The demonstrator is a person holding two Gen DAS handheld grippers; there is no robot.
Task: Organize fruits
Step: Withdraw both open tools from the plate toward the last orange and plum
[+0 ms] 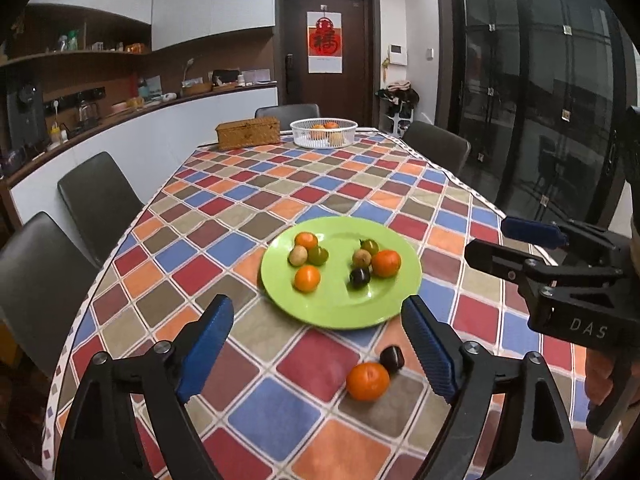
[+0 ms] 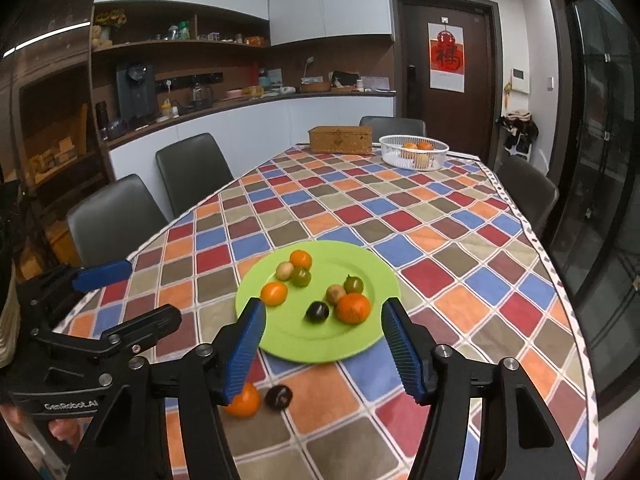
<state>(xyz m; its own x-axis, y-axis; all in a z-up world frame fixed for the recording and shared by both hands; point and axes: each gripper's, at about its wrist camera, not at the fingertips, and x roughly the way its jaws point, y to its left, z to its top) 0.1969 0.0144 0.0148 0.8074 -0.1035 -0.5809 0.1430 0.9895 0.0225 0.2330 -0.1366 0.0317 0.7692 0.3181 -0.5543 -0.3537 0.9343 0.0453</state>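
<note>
A green plate [image 1: 344, 308] [image 2: 304, 344] lies on the checked tablecloth and holds several small fruits in two clusters: oranges, green ones, tan ones and a dark plum [image 1: 359, 277] [image 2: 317, 312]. On the cloth in front of the plate lie a loose orange [image 1: 367, 376] [image 2: 243, 400] and a dark fruit [image 1: 392, 358] [image 2: 279, 397], side by side. My left gripper [image 1: 316, 348] stands open above the cloth, nothing between its blue pads. My right gripper [image 2: 324, 356] is open too, over the plate's near rim, empty. Each gripper shows at the edge of the other's view.
A white basket [image 1: 324, 133] [image 2: 414, 152] with fruit and a woven box [image 1: 248, 132] [image 2: 340, 140] stand at the table's far end. Dark chairs [image 1: 98, 200] [image 2: 192, 168] line the left side and far end. A counter with shelves runs behind.
</note>
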